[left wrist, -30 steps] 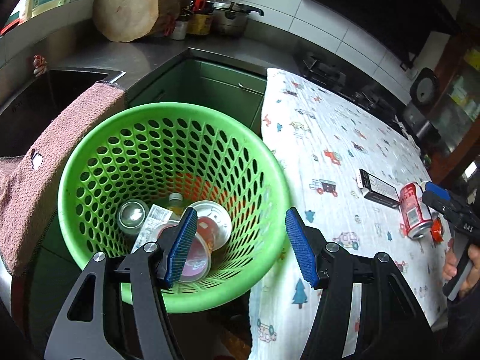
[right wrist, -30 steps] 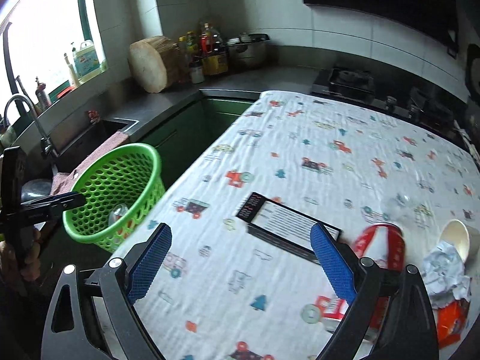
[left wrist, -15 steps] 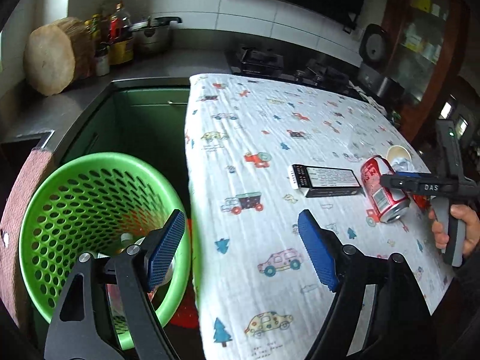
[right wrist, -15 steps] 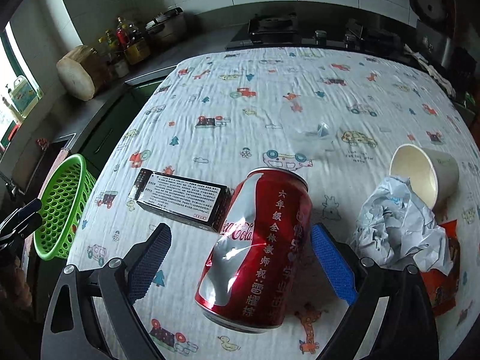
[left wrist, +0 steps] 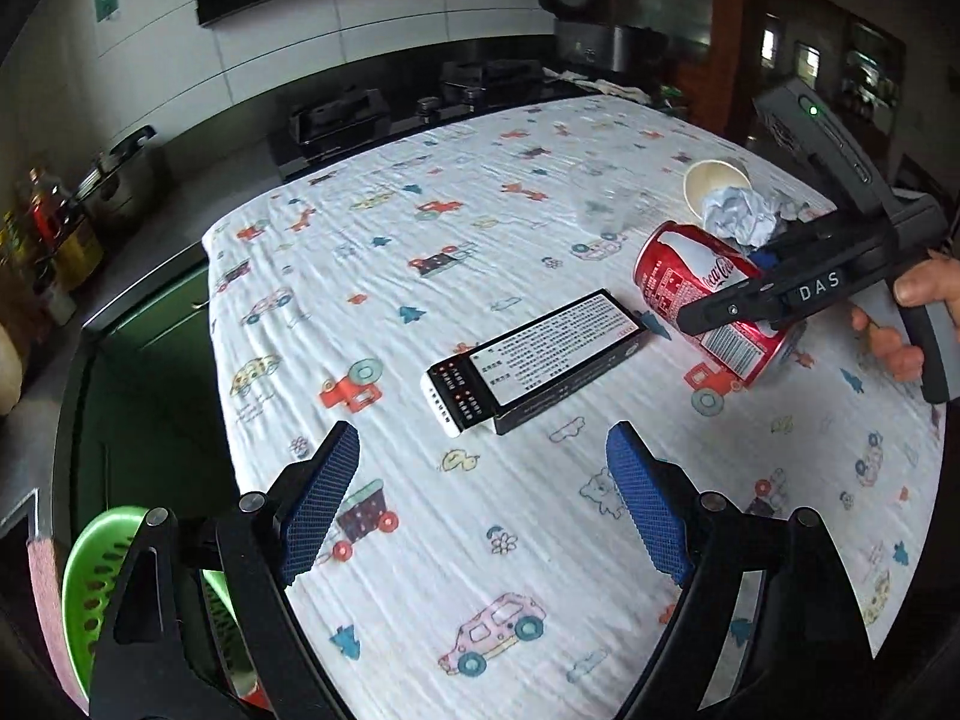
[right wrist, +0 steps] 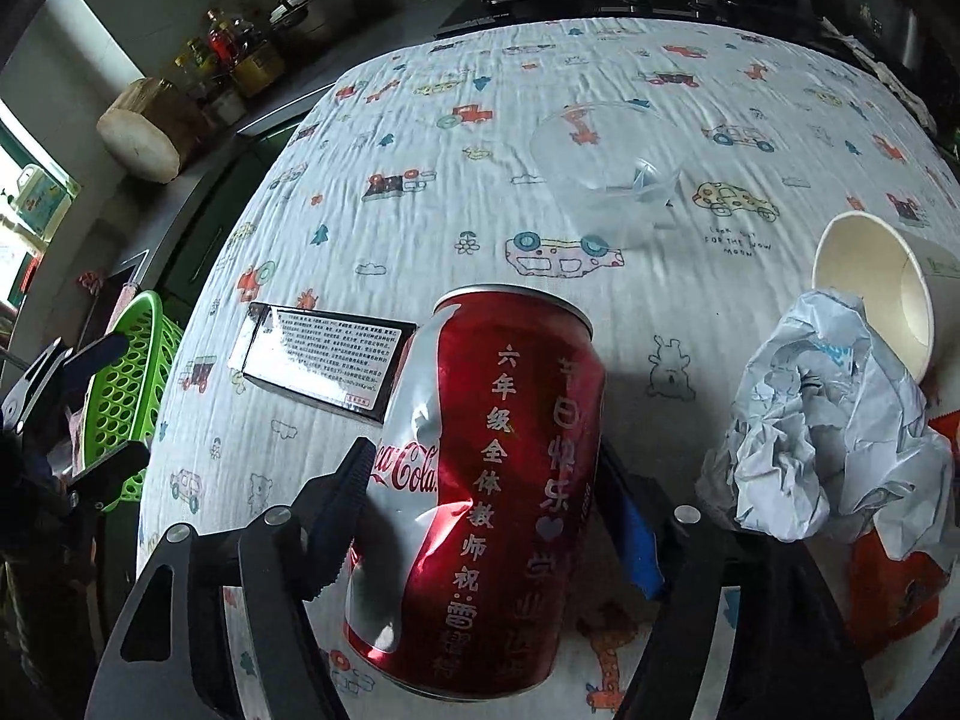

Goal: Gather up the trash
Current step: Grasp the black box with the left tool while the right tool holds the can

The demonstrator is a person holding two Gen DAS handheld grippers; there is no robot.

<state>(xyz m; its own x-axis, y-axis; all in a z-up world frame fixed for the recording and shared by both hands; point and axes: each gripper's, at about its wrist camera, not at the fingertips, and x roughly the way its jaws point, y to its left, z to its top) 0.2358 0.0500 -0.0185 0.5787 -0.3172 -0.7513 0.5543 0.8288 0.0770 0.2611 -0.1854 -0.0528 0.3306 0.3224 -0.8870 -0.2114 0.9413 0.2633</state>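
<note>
A dented red cola can [right wrist: 480, 480] lies on the patterned tablecloth [right wrist: 420, 192]. My right gripper [right wrist: 492, 504] has its jaws on both sides of the can, pressing its sides; this shows in the left wrist view too, on the can [left wrist: 690, 282]. My left gripper [left wrist: 480, 504] is open and empty above the cloth, just short of a black and white box [left wrist: 534, 354]. The box also shows in the right wrist view [right wrist: 318, 360]. The green basket [right wrist: 126, 384] stands left of the table; its rim shows in the left wrist view [left wrist: 96, 570].
A crumpled paper wad [right wrist: 810, 420], a tipped paper cup [right wrist: 882, 288], a clear plastic cup [right wrist: 606, 180] and an orange packet [right wrist: 894, 576] lie near the can. A counter with bottles [right wrist: 228, 60], a pot and a stove runs along the back.
My left gripper swung from over the basket to above the table near the box. My right gripper moved in on the can and closed around it.
</note>
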